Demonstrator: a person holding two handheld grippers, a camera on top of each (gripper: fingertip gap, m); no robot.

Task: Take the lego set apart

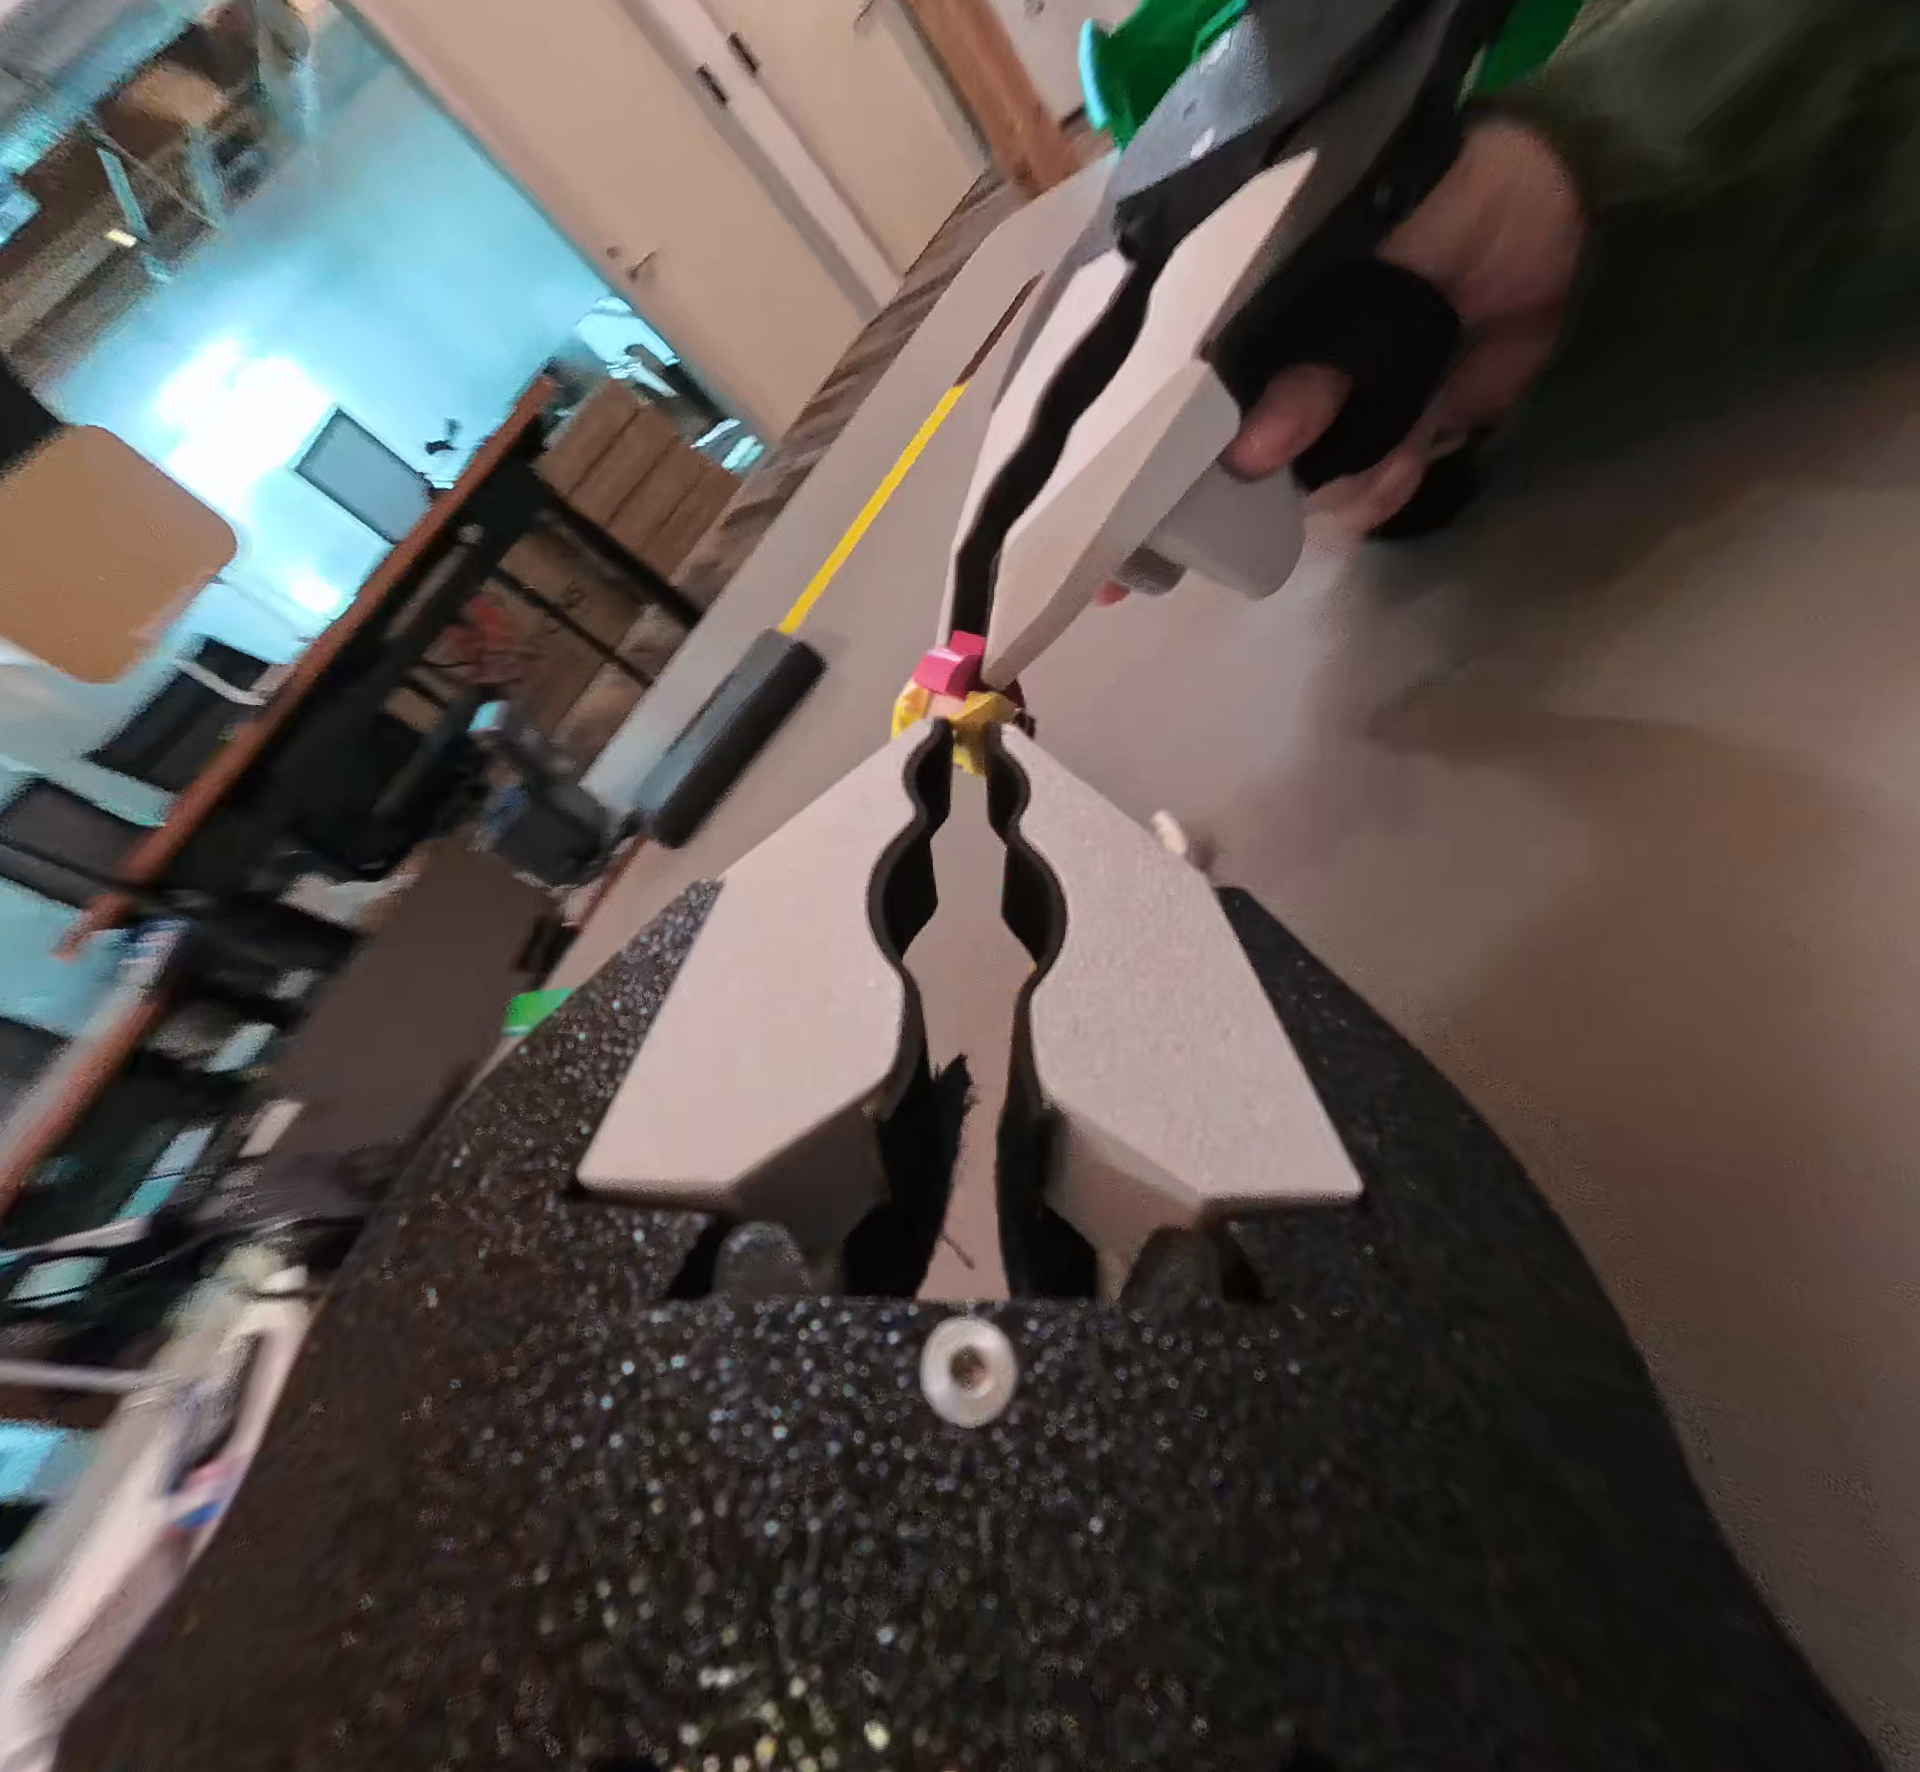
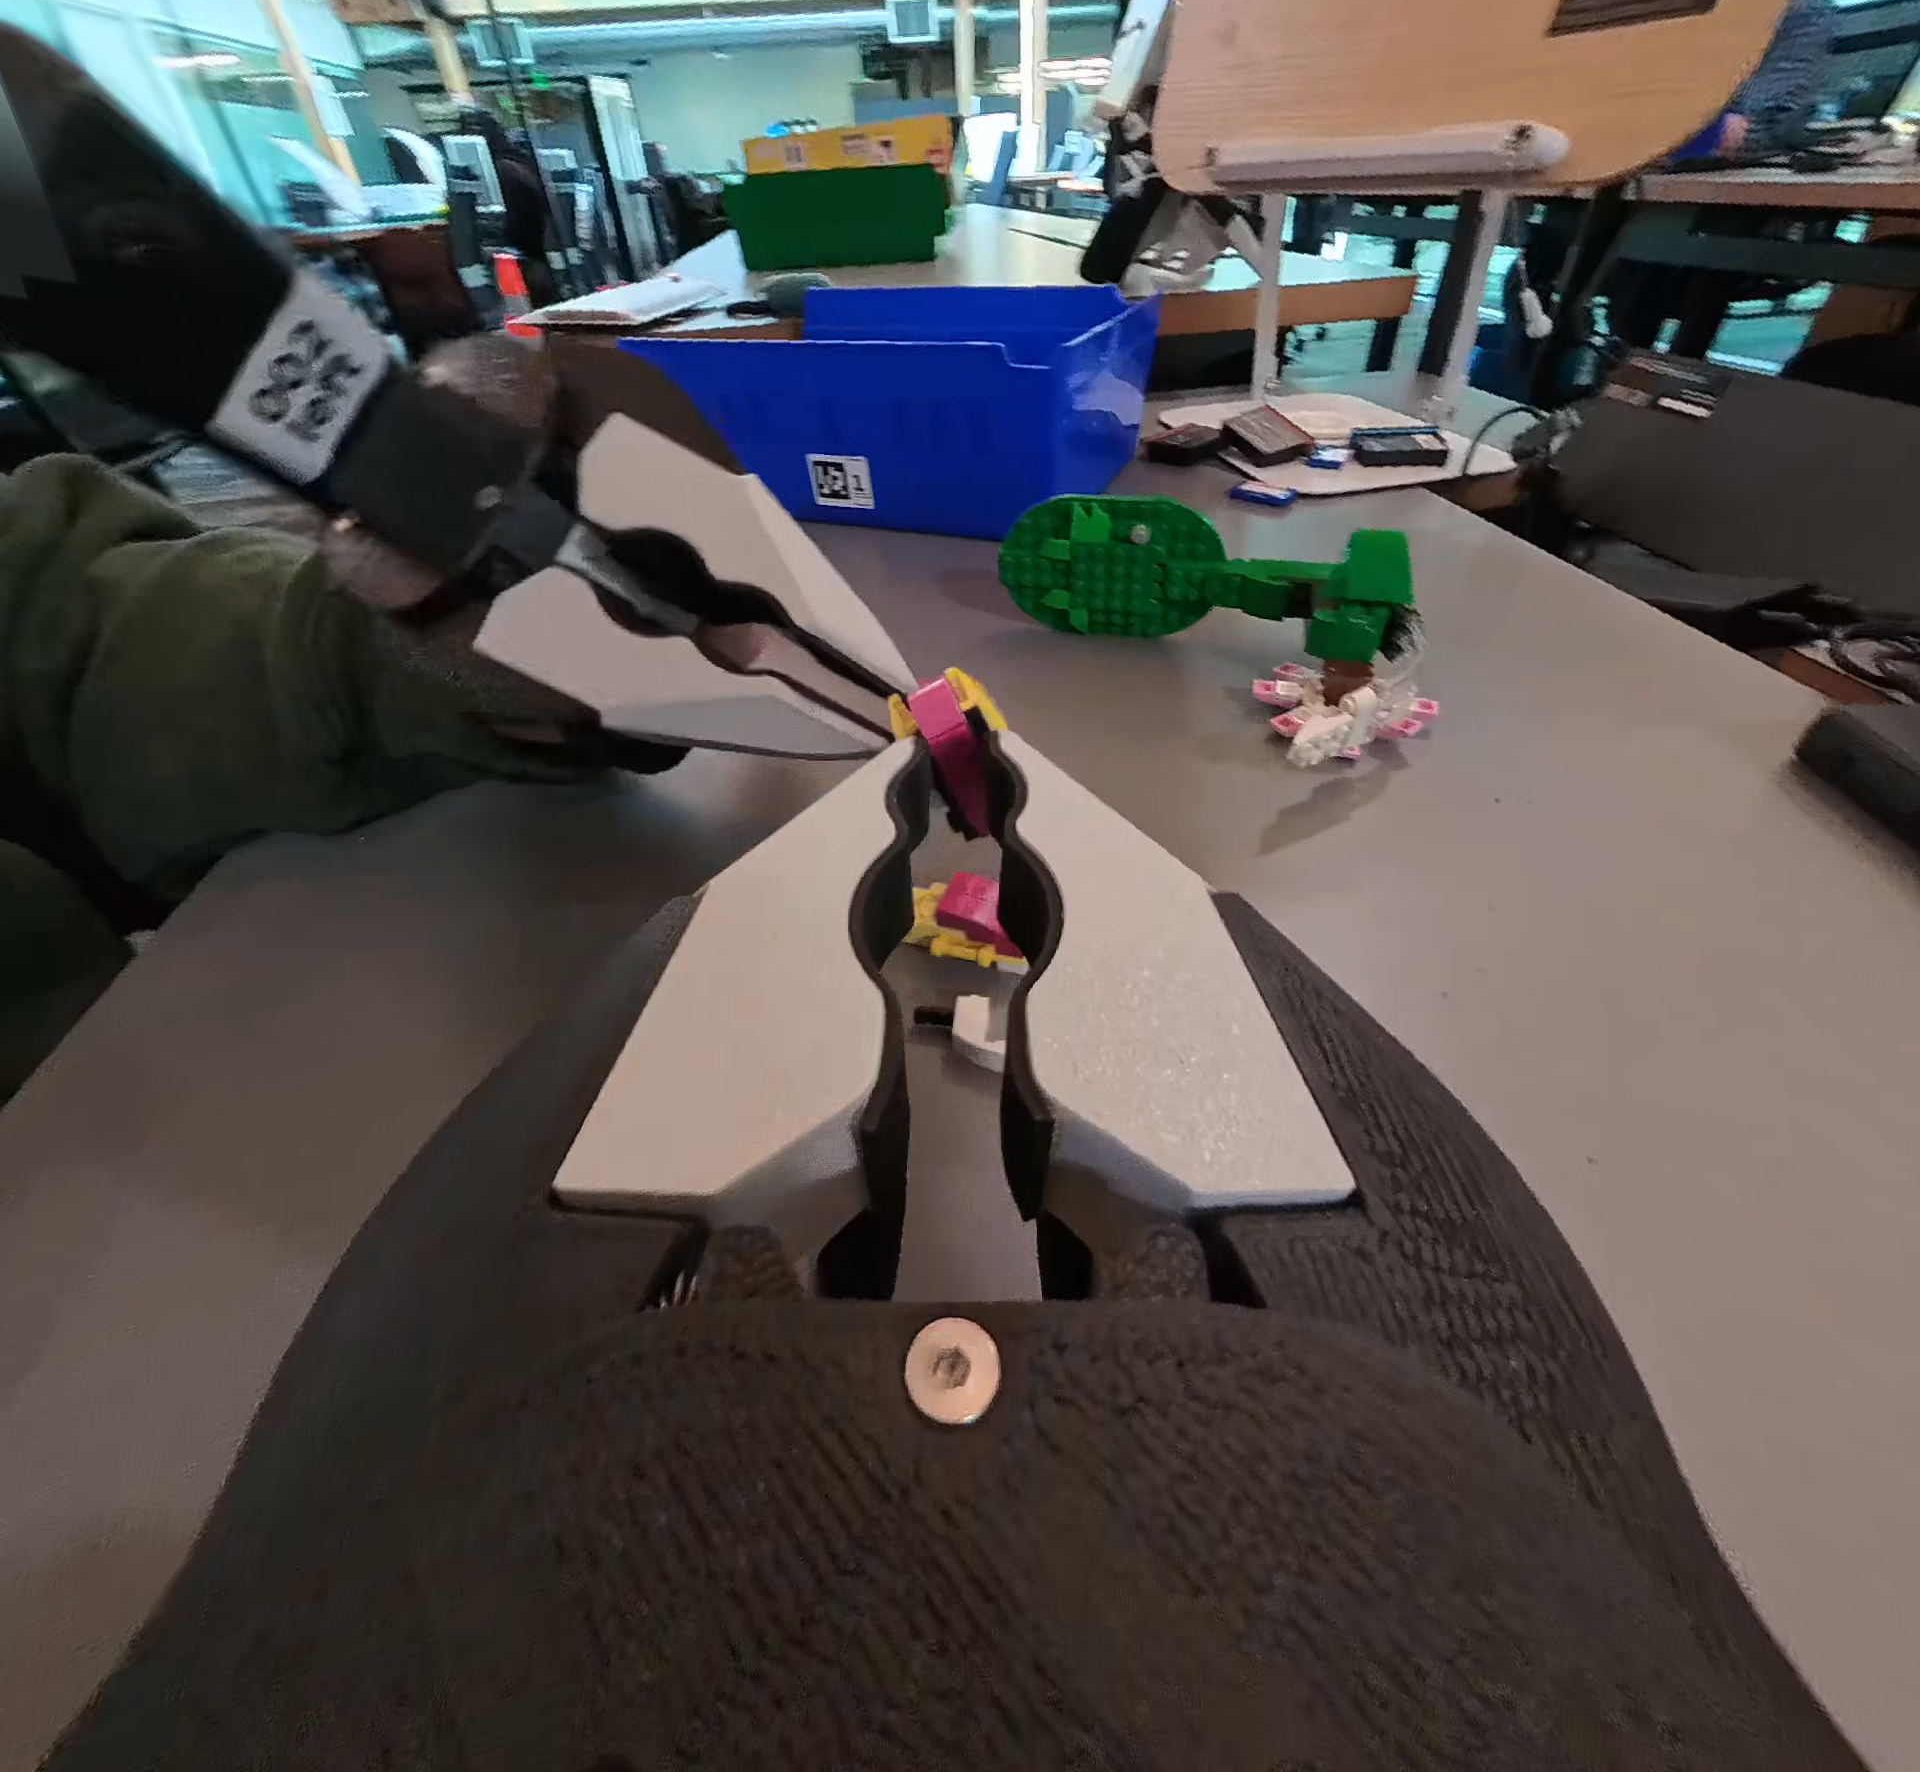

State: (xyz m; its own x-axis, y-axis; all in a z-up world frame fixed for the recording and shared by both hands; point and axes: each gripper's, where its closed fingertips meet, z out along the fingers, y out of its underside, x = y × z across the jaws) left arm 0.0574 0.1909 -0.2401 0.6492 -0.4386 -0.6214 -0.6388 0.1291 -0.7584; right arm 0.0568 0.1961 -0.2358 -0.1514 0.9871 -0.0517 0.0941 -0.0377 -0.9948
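together, both grippers pinch one small lego piece (image 2: pixel 951 735) of magenta and yellow bricks, held in the air above the grey table (image 2: pixel 1455 995). the right gripper (image 2: pixel 958 772), seen from its own wrist camera, has its grey fingers closed on the magenta part of the piece, which sits wedged between the black wavy pads near the tips. the left gripper (image 2: pixel 894 704) reaches in from the left of that view, held by a hand in a dark green sleeve (image 2: pixel 156 642), and its tips are clamped on the yellow end of the same piece. in the left wrist view the left gripper (image 1: pixel 961 740) closes on the yellow bricks (image 1: pixel 977 720), and the right gripper (image 1: pixel 982 657) comes down from the upper right with its tips on the magenta brick (image 1: pixel 951 662), a hand (image 1: pixel 1455 340) wrapped round its black handle. beneath the right gripper's fingers another small magenta and yellow cluster (image 2: pixel 966 922) lies on the table, with a white piece (image 2: pixel 977 1031) just beside it. farther back on the table rests a green lego build (image 2: pixel 1195 579), an oval studded plate joined by a green arm to a block above pink and white flower-like parts (image 2: pixel 1340 709). behind it stands a blue bin (image 2: pixel 914 403), and a green bin (image 2: pixel 836 216) sits on a farther table.
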